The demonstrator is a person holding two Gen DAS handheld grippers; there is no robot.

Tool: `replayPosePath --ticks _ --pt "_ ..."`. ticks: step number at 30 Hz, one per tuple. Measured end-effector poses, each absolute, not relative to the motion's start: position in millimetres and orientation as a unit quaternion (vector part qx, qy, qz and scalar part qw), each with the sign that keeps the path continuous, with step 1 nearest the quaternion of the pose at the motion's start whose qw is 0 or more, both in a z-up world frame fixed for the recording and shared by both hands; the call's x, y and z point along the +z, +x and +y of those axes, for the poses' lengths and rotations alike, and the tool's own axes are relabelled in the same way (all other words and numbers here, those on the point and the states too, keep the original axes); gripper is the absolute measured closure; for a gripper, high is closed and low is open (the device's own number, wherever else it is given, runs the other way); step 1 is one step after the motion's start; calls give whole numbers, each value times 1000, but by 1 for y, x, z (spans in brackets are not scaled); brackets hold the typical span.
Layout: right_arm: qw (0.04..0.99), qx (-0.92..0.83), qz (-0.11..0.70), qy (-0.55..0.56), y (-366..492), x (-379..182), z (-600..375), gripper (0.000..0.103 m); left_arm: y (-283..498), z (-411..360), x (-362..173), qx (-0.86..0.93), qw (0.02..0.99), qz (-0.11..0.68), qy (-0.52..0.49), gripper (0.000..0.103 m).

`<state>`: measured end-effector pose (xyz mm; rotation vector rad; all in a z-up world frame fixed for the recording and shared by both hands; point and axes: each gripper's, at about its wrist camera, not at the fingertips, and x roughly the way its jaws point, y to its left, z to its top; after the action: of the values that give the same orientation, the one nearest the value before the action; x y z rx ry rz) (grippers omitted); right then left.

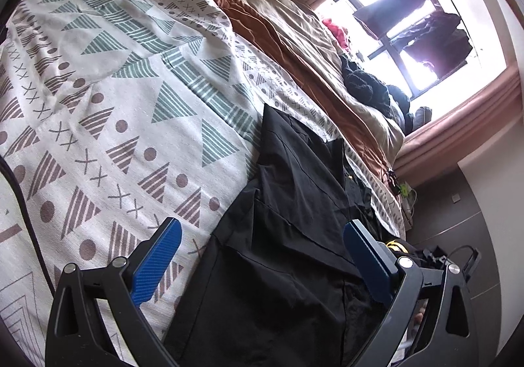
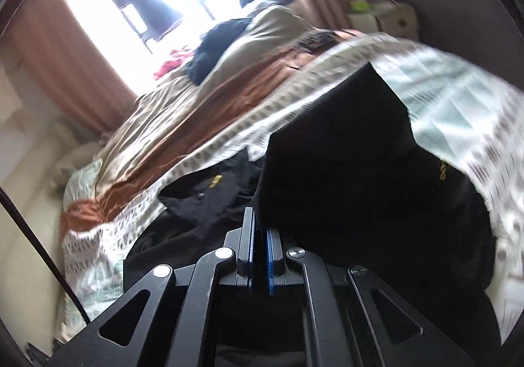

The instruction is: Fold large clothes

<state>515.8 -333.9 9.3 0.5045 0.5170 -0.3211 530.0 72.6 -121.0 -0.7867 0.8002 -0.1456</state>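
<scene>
Room: a bedroom, with a bed (image 1: 98, 137) under a white cotton cover printed with teal and mauve triangles, dots and crosses; the whole right wrist view is smeared with blur.
Garment: a large black woven garment (image 1: 294, 236) with seams and small yellow tags lies on the near edge of the bed, reaching up towards the bed's middle.
Right tool: the right tool (image 2: 260, 229) has its blue-padded jaws pressed together, and a flap of the black garment (image 2: 360, 170) rises straight from their tips, so I judge it pinched there, raised above the rest of the cloth on the bed.
Left tool: the left tool (image 1: 262, 252) stands wide open, its blue pads (image 1: 157, 265) on either side of the garment and gripping nothing; whether they touch the cloth I cannot tell.
Step in hand: probably carrying the raised flap across to make a fold.
Doing it well: keep the pinch firm, lay the flap edge to edge, and let the free tool pin the lower layer flat.
Beyond the garment: a rumpled rust and beige satin quilt (image 1: 294, 39) on the bed.
Farthest: a bright window (image 1: 409, 32) with pink curtains.
</scene>
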Motion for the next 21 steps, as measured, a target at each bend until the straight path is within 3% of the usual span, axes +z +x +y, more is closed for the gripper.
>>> replayPosePath --ticks 8,14,15,17,18,19,21 --pt "923 -108 351 115 600 -12 -262 101 531 80 -121 -67 840 374 -387 2" --pt "902 -44 396 167 637 -50 -250 100 531 79 -120 -70 842 374 -382 2" --pt "902 -41 394 174 638 -52 -254 96 531 79 -120 -70 842 375 -382 2" --pt "901 -36 388 188 633 -57 -266 74 532 78 -120 -70 842 375 -383 2" --pt "902 -37 384 194 626 -58 -272 50 532 78 -120 -70 842 375 -382 2" --pt "904 -42 378 197 612 -60 -279 40 532 78 -119 -70 842 375 -381 2" --pt "908 -61 360 207 586 -54 -298 39 532 75 -119 -71 843 377 -378 2"
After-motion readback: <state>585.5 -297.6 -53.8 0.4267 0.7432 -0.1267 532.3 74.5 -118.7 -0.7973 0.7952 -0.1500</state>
